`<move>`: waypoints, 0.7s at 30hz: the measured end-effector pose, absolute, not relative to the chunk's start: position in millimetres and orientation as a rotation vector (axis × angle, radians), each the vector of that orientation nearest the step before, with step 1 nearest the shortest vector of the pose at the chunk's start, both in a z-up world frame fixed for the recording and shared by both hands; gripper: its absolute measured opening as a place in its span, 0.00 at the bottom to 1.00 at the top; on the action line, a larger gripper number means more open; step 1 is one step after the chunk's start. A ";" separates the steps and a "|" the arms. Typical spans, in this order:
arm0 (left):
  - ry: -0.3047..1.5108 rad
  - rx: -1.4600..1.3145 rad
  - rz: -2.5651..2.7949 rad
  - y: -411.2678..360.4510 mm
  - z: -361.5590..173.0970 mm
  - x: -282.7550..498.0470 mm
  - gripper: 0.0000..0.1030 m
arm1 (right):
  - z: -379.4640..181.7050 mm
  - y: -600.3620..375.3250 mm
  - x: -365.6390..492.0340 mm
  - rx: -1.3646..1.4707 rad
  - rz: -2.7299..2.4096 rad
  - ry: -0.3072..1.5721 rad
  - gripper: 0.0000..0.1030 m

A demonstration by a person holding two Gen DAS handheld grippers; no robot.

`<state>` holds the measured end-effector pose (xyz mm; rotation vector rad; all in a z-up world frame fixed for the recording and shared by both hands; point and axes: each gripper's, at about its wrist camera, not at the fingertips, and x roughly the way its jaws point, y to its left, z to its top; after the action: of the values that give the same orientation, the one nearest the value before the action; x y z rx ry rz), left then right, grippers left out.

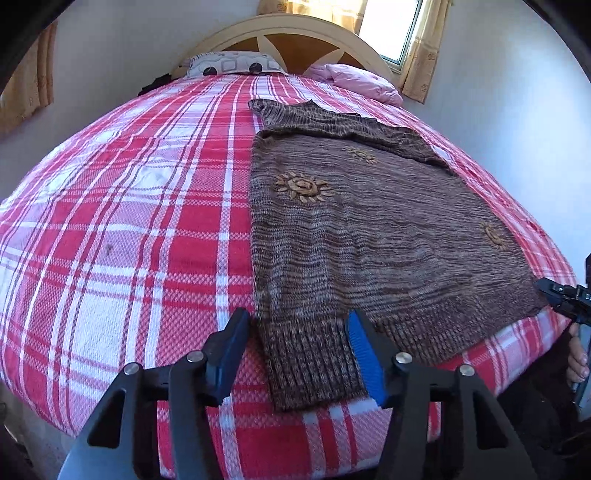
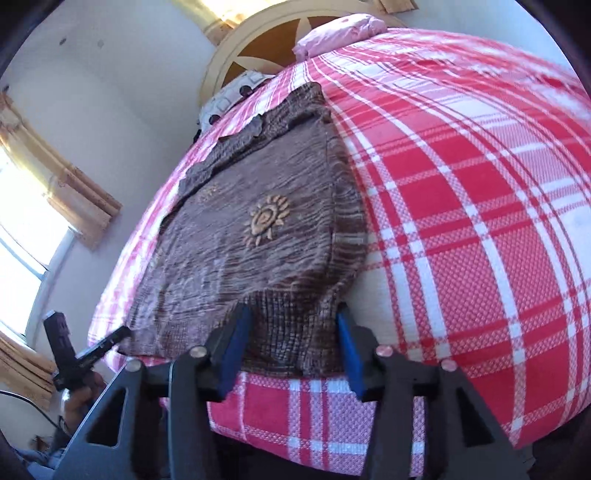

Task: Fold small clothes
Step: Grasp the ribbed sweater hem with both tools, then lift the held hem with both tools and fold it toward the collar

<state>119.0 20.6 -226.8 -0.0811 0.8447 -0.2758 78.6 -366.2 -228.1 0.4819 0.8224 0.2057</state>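
Two claws are wide open, holding nothing. My left claw (image 1: 297, 345) sits around the brown sweater's (image 1: 369, 229) cuff on the bed (image 1: 110, 221). My right claw (image 2: 293, 345) waits there too, I think to lift and fold.

We are in a home bedroom: a bed (image 1: 110, 221) under a red-and-white checked cover, an arched headboard (image 1: 291, 37), a patterned pillow (image 1: 232, 64) and a pink one (image 1: 354, 79) at its head, and yellow curtains (image 1: 424, 48) beside a bright window (image 1: 388, 26)
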 end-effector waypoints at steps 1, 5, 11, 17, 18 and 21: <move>0.844 -0.073 -0.273 18.8 -227.1 120.8 0.55 | -228.0 -364.3 78.7 0.468 0.200 0.820 0.48; 0.837 -0.074 -0.304 19.3 -224.5 118.1 0.27 | -229.5 -365.7 79.0 0.431 0.172 0.836 0.16; 0.843 -0.170 -0.386 28.1 -224.1 118.3 0.09 | -229.6 -372.9 75.3 0.467 0.191 0.824 0.11; 0.805 -0.308 -0.433 47.0 -211.4 121.0 0.08 | -218.7 -383.1 68.9 0.518 0.220 0.782 0.10; 0.792 -0.327 -0.438 50.5 -208.3 121.4 0.08 | -217.0 -385.6 67.4 0.529 0.223 0.775 0.10; 0.786 -0.315 -0.437 50.4 -204.9 122.7 0.08 | -216.5 -392.1 66.2 0.542 0.210 0.774 0.10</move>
<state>122.7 50.4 -204.9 -0.3148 0.7863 -0.4373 66.2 -392.1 -216.5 0.5416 0.7737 0.2096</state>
